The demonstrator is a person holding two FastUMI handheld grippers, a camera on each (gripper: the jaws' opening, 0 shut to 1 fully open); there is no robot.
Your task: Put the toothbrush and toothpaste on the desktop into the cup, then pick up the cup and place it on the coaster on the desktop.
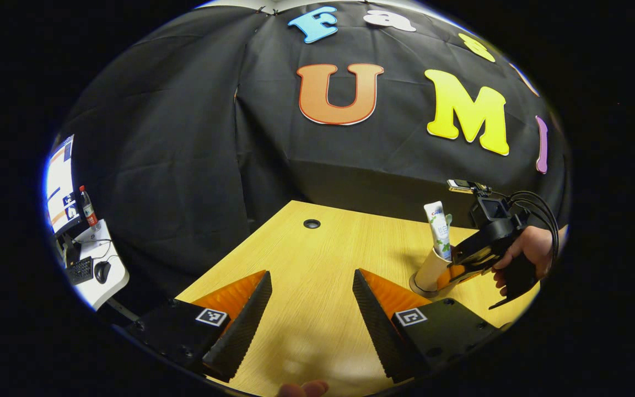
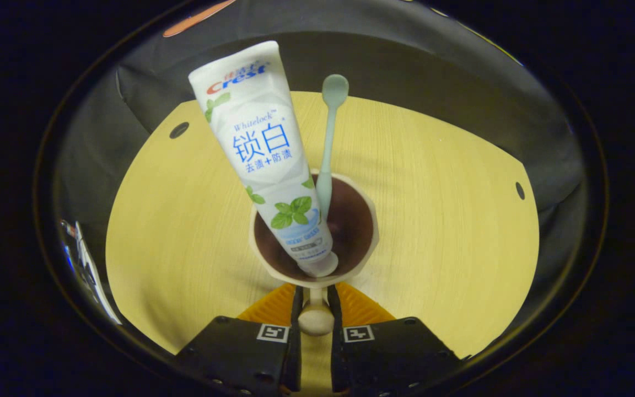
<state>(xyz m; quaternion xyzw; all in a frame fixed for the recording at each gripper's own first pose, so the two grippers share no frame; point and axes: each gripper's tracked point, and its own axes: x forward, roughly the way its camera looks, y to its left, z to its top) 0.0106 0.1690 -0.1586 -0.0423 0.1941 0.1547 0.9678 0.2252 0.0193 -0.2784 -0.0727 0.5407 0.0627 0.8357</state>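
The cup (image 2: 314,231) stands on the counter (image 2: 439,220) with the toothpaste (image 2: 265,149) and toothbrush (image 2: 328,143) already leaning inside it. The right claw (image 2: 315,309) is clamped on the cup's handle. The left claw (image 1: 309,309) hangs open over bare wood. Judged from this, the carrying step is in hand; next comes a steady lift to the coaster, which I cannot see.

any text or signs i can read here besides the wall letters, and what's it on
toothpaste tube: printed label, left unquoted; its lowest lines are blurred.
monitor and bottle: too small to read.
right gripper marker squares: patterns, no words.
cup, toothbrush: no text.
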